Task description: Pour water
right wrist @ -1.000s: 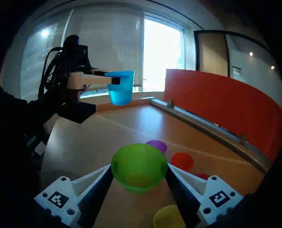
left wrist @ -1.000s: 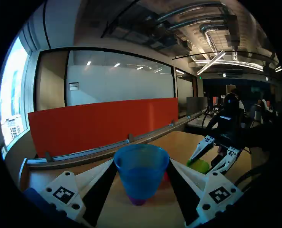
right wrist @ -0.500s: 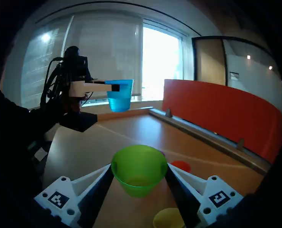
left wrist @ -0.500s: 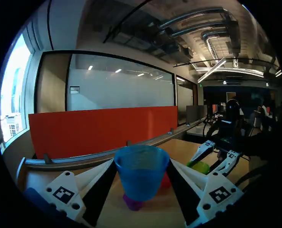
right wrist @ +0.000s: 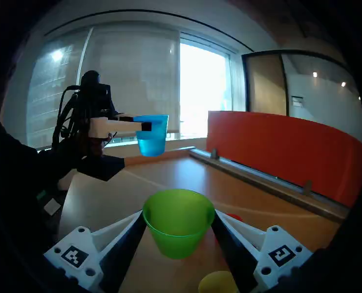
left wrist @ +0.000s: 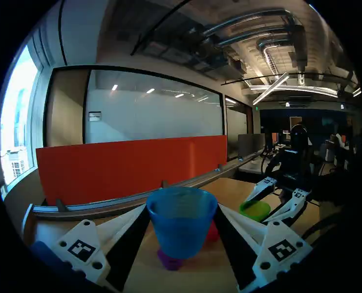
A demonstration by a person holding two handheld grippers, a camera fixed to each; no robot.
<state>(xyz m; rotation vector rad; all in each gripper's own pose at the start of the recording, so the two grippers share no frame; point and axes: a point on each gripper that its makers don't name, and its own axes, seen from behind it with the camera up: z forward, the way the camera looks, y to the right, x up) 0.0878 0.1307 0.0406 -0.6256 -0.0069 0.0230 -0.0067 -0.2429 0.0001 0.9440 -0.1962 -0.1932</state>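
The translucent blue plastic cup [left wrist: 181, 229] sits upright, pinched by the left gripper [left wrist: 181, 212] above the wooden bench [right wrist: 181, 171]; the right gripper [right wrist: 179, 217] likewise clasps a translucent green plastic cup [right wrist: 179, 232]. To pour cleanly, bring one rim just over the other, then tilt slowly.

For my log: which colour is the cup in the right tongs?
The cup is green; right gripper view.

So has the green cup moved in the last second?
Yes, upward. In the right gripper view the red cup on the desk, clear before, is now a sliver beside the green cup, and the orange divider sits lower.
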